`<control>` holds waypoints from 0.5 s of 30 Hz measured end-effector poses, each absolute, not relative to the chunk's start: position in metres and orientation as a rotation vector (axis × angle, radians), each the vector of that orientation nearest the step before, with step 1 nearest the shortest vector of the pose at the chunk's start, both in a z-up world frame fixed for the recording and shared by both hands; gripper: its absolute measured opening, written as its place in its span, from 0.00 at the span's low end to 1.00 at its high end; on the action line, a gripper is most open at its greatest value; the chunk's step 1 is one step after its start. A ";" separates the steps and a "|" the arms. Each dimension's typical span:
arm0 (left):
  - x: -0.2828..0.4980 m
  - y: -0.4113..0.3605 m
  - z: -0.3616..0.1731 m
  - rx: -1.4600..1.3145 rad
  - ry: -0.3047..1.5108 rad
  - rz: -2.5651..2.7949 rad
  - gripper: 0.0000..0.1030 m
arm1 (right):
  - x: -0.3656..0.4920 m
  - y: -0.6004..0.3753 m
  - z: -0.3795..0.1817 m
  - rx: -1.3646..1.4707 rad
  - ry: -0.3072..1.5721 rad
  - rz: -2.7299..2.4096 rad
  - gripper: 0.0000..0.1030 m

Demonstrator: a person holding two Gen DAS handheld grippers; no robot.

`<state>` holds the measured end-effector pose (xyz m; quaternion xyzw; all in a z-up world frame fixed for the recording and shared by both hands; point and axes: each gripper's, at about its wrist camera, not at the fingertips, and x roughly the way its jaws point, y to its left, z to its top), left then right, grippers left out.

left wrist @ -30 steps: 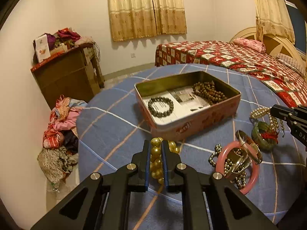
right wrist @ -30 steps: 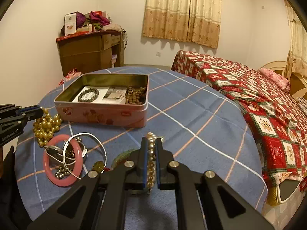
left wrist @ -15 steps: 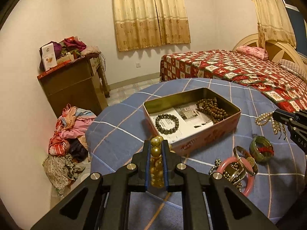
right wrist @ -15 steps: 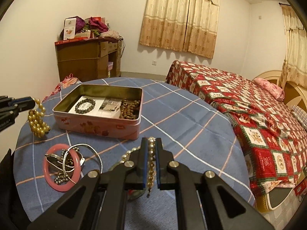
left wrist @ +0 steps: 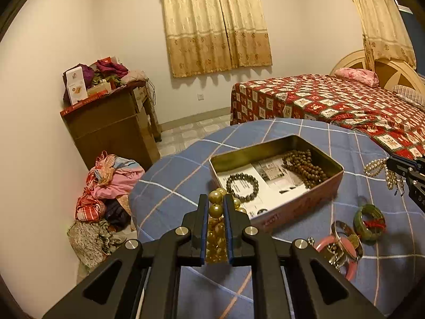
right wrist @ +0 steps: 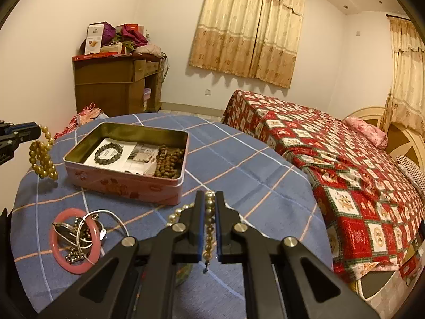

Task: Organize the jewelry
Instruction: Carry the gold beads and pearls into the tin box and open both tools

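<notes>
An open pink tin stands on the blue checked table; a dark bead bracelet and brown wooden beads lie in it. My left gripper is shut on a gold bead necklace, lifted above the table left of the tin; it dangles in the right wrist view. My right gripper is shut on a pearl necklace, lifted right of the tin.
A pink bangle with silver bracelets and a metal bead chain lies on the table. A green bangle lies beside it. A bed is to the right; a wooden cabinet and clothes pile to the left.
Both grippers have risen, lifting the gold beads and the pearl necklace off the table. The views now look down on the tin from higher up.
</notes>
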<state>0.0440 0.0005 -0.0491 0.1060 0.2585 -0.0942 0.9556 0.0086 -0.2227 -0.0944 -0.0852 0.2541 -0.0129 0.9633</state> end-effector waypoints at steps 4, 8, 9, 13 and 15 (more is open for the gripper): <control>0.049 -0.003 -0.040 0.219 0.502 -0.183 0.10 | 0.012 -0.224 -0.088 -0.183 0.502 -0.034 0.08; 0.052 -0.008 -0.032 0.227 0.482 -0.182 0.10 | 0.014 -0.224 -0.080 -0.193 0.485 -0.036 0.08; 0.053 -0.010 -0.030 0.227 0.480 -0.183 0.10 | 0.016 -0.224 -0.078 -0.198 0.481 -0.037 0.08; 0.057 -0.016 -0.025 0.237 0.469 -0.183 0.10 | 0.019 -0.222 -0.074 -0.209 0.467 -0.038 0.08; 0.059 -0.019 -0.023 0.243 0.463 -0.179 0.10 | 0.020 -0.222 -0.073 -0.214 0.462 -0.037 0.08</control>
